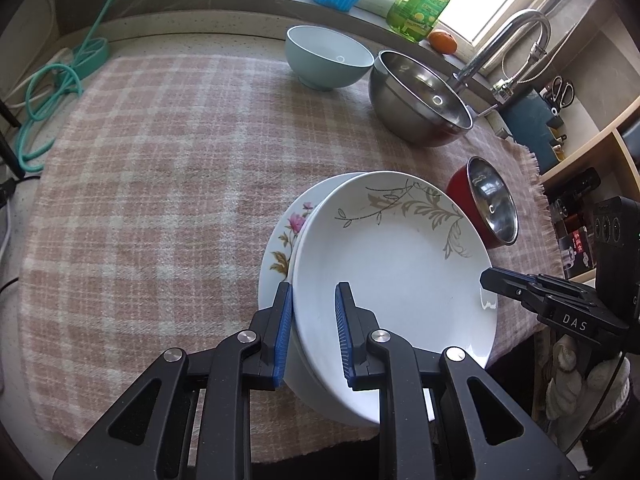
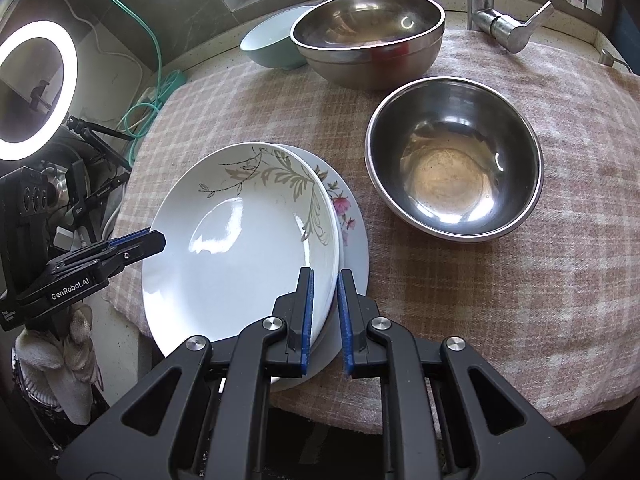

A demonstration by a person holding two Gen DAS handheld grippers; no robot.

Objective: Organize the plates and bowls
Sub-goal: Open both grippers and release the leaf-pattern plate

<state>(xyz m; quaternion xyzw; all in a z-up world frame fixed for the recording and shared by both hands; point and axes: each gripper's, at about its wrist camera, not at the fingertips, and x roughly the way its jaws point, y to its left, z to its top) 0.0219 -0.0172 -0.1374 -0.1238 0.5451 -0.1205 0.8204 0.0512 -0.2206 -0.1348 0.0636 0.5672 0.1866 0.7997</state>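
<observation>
Leaf-pattern plate point(image 1: 384, 264) sits on top of the pink-flower plate point(image 1: 282, 240), nested but offset, so the flower rim shows along one side. The pair lies at the near edge of the plaid cloth point(image 1: 160, 168) on the table, and overhangs that edge a little.

My left tool point(image 1: 310, 332) is clamped on the leaf plate's rim, one pad inside the dish, the other against its outer edge. My right tool point(image 2: 325, 316) is clamped on the opposite rim of the same plate; whether it also pinches the flower plate under it I cannot tell.

Judged progress: plates are stacked, two of two in view, though not centred. I have not let go.

Bowls not yet gathered. Taking the plate stack as landmark: small steel bowl point(image 2: 454, 158) just beside it, on the right-tool side; large steel bowl point(image 2: 368, 32) behind that, well apart from the stack; pale blue bowl point(image 2: 268, 46) touching or nearly touching the large one, farthest back.

Left to do, as I read it: release the plates, then nest the three bowls.
</observation>
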